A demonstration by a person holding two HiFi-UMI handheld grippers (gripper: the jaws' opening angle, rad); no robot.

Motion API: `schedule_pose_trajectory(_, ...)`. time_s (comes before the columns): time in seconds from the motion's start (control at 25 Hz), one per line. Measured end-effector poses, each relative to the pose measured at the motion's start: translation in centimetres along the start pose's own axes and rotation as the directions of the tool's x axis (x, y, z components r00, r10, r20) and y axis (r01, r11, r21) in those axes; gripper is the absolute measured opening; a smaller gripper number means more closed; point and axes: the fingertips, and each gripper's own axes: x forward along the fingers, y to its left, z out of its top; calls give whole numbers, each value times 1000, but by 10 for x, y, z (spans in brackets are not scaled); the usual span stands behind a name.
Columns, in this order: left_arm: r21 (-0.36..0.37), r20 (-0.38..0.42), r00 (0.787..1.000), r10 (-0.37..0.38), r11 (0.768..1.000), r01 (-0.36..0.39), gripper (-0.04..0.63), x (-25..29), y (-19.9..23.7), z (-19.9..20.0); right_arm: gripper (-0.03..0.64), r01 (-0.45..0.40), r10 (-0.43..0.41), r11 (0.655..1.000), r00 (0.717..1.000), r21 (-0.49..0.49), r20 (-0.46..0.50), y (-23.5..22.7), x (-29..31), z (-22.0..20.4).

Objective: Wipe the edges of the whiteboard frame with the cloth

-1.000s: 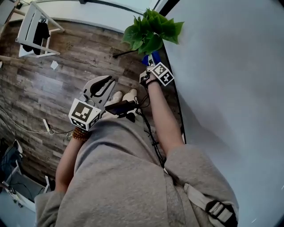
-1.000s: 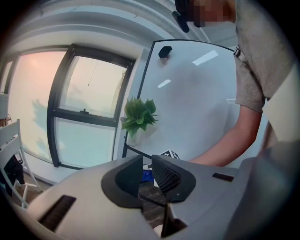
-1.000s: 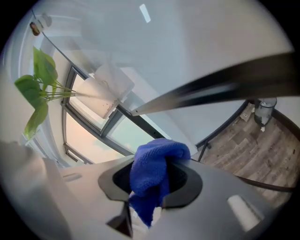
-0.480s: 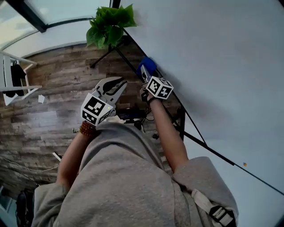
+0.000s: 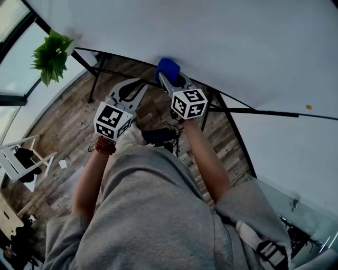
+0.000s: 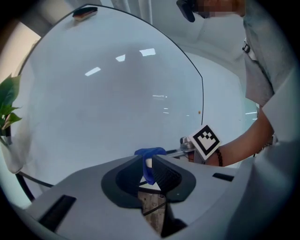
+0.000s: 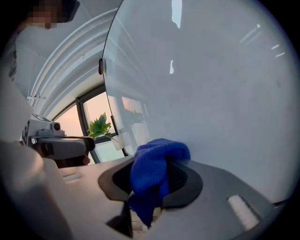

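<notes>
The whiteboard (image 5: 227,37) fills the top of the head view, and its thin black frame (image 5: 253,110) runs along the lower edge. A blue cloth (image 5: 168,68) is pressed against that lower edge, with my right gripper (image 5: 169,76) shut on it. In the right gripper view the cloth (image 7: 157,159) bulges out from between the jaws against the board (image 7: 211,84). My left gripper (image 5: 138,84) hangs just left of it, off the board, shut with nothing in it. The left gripper view looks between its jaws (image 6: 149,165) at the cloth (image 6: 150,152).
A potted plant (image 5: 53,55) stands far left by the window. The board's black stand legs (image 5: 97,74) and a dark device with cables (image 5: 158,136) are on the wooden floor below. A white chair (image 5: 24,161) is at lower left. An eraser (image 6: 84,11) sits on the board's top edge.
The head view has swung round. My right gripper with the cloth has slid along the frame edge away from the plant, which now lies far left. The left gripper followed alongside.
</notes>
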Motion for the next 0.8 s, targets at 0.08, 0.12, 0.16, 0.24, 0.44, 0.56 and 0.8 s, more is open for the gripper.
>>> schedule_pose_trajectory(0.08,30,18,1000,-17,999,17,64,14,-23,15,129,31,-31,999,998,-9,51,-10,-39,15)
schedule_pose_trajectory(0.12,40,27,999,-27,999,26,64,19,-36,22,130,47,-46,999,996,-12,76,-15,-59,22)
schedule_pose_trajectory(0.16,47,35,999,-39,998,37,64,24,-48,29,129,64,-62,998,993,-15,98,-20,-78,29)
schedule_pose_trajectory(0.24,55,51,997,-61,997,58,64,32,-75,41,129,95,-90,995,987,-30,135,-28,-115,41)
schedule_pose_trajectory(0.44,96,90,991,-95,992,86,64,43,-139,66,129,170,-151,983,965,-74,215,-39,-194,63)
schedule_pose_trajectory(0.56,116,104,988,-113,988,101,64,47,-173,72,130,235,-205,968,944,-91,257,-46,-237,71)
schedule_pose_trajectory(0.8,170,141,982,-127,980,102,64,60,-223,84,133,348,-298,930,900,-115,317,-60,-303,81)
